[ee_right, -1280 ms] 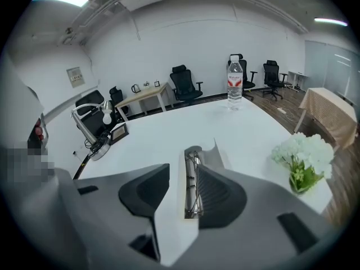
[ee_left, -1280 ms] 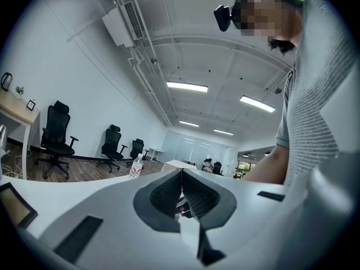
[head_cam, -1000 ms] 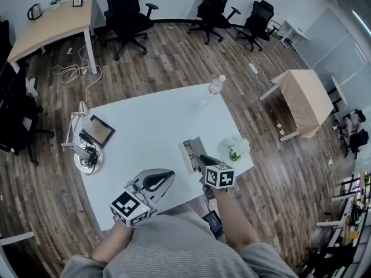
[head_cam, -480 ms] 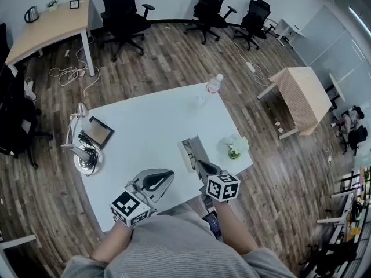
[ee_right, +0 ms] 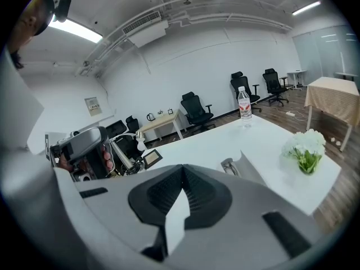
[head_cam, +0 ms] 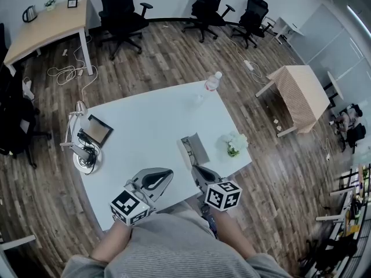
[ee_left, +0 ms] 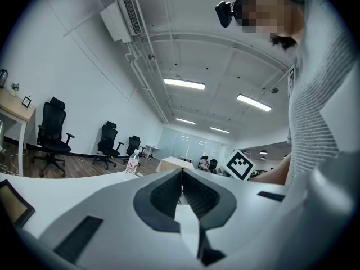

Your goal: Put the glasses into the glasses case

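As the glasses case [head_cam: 196, 149] lies open on the white table [head_cam: 145, 117], I enter it first: lid raised, set towards the table's near right part. Contents: glasses [ee_right: 228, 165], of which only a metal rim shows at the case's left side in my right gripper view.

- My right gripper [head_cam: 197, 170]: just short of the case on my side and apart from it, fingers pressed together on nothing.
- My left gripper [head_cam: 165, 175]: to the left of the right one over the table's near edge, fingers likewise closed tight and empty.
- White flowers [head_cam: 233, 145]: right of the case.
- Water bottle [head_cam: 213, 84]: upright at the far edge.
- Desk lamp [head_cam: 78, 149] and dark frame [head_cam: 98, 131]: at the left edge.
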{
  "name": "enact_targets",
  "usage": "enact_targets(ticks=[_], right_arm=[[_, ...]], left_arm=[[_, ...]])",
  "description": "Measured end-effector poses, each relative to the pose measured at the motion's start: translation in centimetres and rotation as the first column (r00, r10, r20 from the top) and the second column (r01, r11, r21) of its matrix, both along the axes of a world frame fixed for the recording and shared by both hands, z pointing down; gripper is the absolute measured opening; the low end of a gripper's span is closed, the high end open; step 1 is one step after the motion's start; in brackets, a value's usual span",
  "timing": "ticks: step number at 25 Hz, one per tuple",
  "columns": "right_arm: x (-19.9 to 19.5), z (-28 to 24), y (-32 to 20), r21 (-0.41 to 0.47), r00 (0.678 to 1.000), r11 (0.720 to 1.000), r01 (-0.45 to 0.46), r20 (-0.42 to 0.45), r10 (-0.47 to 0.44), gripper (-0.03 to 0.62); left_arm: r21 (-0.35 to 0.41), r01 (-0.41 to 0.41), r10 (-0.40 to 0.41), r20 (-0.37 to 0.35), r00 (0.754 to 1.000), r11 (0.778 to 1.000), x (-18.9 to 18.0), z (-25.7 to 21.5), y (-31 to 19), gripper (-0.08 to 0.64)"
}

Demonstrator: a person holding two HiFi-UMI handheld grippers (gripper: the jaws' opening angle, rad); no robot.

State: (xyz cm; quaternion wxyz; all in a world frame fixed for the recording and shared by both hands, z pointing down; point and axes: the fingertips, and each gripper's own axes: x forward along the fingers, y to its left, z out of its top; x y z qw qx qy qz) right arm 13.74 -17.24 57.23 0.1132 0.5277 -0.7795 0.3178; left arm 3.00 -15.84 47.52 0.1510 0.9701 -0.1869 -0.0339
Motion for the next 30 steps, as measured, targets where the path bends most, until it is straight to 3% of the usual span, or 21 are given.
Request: enact_targets(ticks=[5,11,18,30], right_arm=[[-1.2,-1.4,1.6,0.021,0.999,1.000,0.009,0.032,-0.009,0.014],[-2.3,-2.5,2.9,0.053,0.998,0.997,0.060,-0.014,-0.059,0.014],[-2.9,-4.5,2.7,0.089,0.997,0.993,0.071,0.002,-0.072,0.014],[-3.7,-4.1,2.6,0.073,0.996,0.994,0.086,-0.002,-0.086,0.014]], left_arm=[[-0.001,-0.001,0.001,-0.001,1.000,1.000,-0.1,0.1,0.0,0.012],[0.000,-0.012,0.012,-0.001,1.000,1.000,0.2,0.1,0.3,0.012],[-0.001,-0.019,0.019,0.007,1.000,1.000,0.4,0.1,0.7,0.012],[-0.001,-0.028,0.028,0.009,1.000,1.000,0.2,0.2,1.0,0.012]])
